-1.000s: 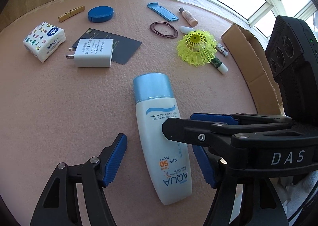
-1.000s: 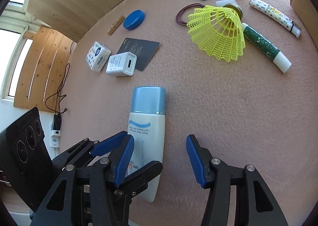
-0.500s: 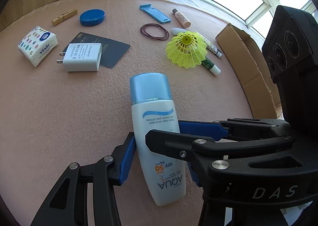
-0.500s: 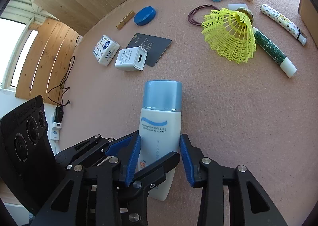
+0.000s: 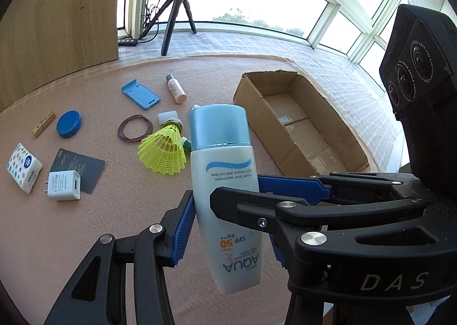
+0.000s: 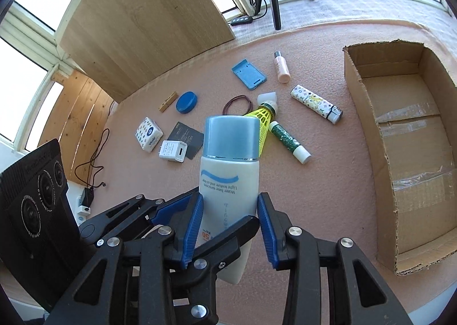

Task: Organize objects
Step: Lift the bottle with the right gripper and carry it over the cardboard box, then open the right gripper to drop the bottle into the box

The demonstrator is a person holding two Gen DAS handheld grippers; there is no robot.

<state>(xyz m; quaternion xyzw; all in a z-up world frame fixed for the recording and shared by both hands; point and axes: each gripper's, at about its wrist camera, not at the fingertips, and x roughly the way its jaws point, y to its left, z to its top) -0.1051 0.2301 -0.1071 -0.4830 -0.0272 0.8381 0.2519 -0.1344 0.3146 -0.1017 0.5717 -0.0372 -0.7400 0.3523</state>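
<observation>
Sunscreen bottle [image 5: 225,190] is being held clear of the pink worktop [image 5: 85,228] beside the cardboard box [image 6: 411,153], being clamped by both claws at once: the left claw [image 5: 228,225] and the right claw [image 6: 230,219].

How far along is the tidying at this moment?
Done: nothing; the cardboard box is empty. In hand: the sunscreen bottle, clamped by both the left gripper and right gripper, clear of the table. Left: shuttlecock, charger, tissue pack and other small items.
</observation>
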